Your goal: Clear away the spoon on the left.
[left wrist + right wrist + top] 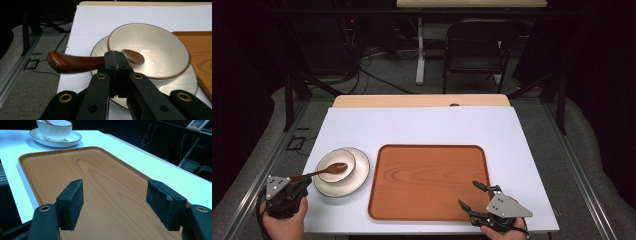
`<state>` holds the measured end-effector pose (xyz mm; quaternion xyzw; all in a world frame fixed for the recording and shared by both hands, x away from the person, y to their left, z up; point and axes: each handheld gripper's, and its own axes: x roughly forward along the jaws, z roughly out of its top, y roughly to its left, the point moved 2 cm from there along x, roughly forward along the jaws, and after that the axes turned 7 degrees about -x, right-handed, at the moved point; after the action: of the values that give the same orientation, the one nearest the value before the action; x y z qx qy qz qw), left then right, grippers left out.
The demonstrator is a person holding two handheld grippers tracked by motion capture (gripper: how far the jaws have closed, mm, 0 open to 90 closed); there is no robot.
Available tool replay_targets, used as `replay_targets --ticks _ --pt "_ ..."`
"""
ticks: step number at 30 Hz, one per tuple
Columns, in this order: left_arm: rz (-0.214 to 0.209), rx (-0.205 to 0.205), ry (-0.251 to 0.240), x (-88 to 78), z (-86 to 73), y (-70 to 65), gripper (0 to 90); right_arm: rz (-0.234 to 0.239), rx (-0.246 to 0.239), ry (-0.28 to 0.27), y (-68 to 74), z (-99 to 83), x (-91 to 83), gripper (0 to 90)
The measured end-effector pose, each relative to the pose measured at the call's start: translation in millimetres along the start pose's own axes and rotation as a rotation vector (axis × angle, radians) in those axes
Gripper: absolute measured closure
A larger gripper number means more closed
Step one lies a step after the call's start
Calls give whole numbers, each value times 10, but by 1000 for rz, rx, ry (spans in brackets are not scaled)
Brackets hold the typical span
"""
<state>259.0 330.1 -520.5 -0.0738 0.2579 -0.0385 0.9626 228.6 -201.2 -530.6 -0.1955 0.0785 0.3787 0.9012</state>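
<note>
Left gripper (115, 58) clenched on wooden spoon (75, 63), spoon tip resting inside bowl (150, 50) on plate (359, 172), left on worktop (422, 125). Right gripper (117, 205) released above tray (427, 180). No readable writing.

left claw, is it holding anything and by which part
The left claw is shut on the wooden spoon, gripping its handle partway along; the spoon's scoop rests in the bowl.

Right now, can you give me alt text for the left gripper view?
The left gripper is shut on the glossy brown wooden spoon, whose scoop lies inside the cream brown-rimmed bowl. The bowl sits on a matching plate on the white table, beside an orange wooden tray.
</note>
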Motion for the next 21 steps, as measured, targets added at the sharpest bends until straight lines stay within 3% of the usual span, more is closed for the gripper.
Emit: replay_targets --ticks 21 --pt "31 -24 -20 202 136 130 886 0 -3 2 3 0 0 298"
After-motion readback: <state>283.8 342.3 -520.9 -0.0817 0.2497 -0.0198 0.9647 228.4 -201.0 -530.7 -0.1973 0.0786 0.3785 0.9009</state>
